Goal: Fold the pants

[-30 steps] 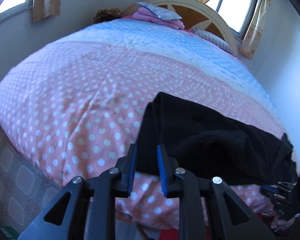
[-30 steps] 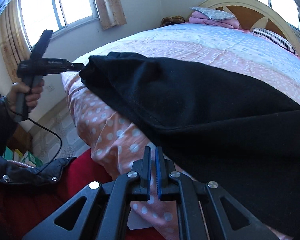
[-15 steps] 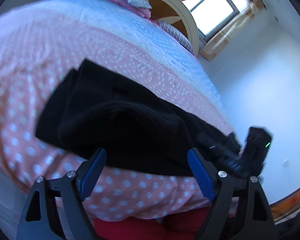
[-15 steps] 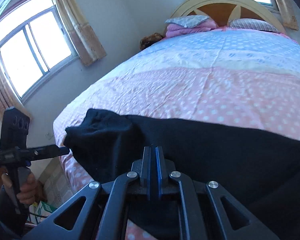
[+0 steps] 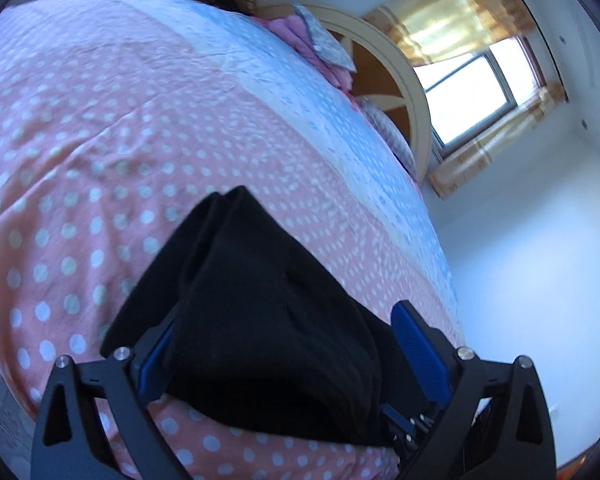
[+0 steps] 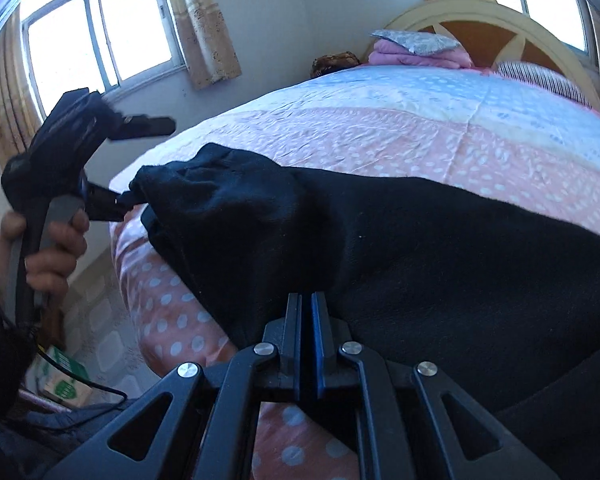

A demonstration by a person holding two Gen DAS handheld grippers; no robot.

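The bed (image 6: 380, 128) is filling both views, its pink polka-dot cover giving way to a pale blue band up toward the arched headboard (image 6: 500, 20). The black pants (image 6: 420, 248) are lying across the near edge of that cover, stretching from the bed's corner on the left of the right wrist view to its right border, one bunched end heaped at the corner.

The left gripper (image 5: 288, 356) is standing with its jaws spread wide, having just been opening; that bunched end is sitting between the blue pads (image 5: 420, 356), but they are not pressing on it. Seen from the right wrist camera, one of its fingers is reaching to the cloth's edge, and a hand (image 6: 48, 248) is wrapping the handle.

The right gripper (image 6: 306, 312) is holding its jaws pressed together at the pants' near edge; whether any cloth is pinched between them, I cannot tell.

Folded pink bedding (image 6: 416, 54) is sitting by the headboard.
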